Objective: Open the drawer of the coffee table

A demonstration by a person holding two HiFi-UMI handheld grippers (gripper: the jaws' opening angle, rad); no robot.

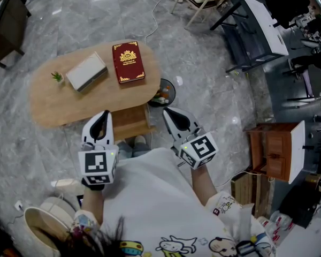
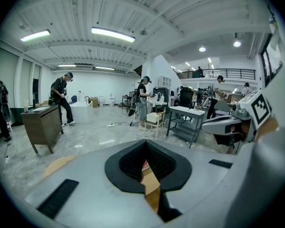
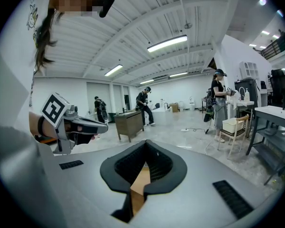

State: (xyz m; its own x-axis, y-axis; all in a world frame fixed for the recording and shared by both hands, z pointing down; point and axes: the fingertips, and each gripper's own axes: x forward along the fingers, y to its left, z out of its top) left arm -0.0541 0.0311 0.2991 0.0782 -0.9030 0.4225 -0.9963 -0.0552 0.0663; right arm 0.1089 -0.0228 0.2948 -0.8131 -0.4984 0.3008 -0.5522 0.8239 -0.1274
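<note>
Grey floor (image 1: pixel 203 79) surrounds the bench (image 1: pixel 53 106); my left tool (image 1: pixel 101 116) and right tool (image 1: pixel 169 114) hover pinched shut (empty) near its drawer (image 1: pixel 129 125). Unopened, they might skid off its front.

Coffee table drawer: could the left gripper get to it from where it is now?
Probably yes. The left gripper hangs close to the drawer under the tabletop, with nothing between them. Its jaws are shut, though, and no handle shows from above.

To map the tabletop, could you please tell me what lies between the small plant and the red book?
A pale rectangular box lies between the small plant and the red book; the head view shows it.
</note>
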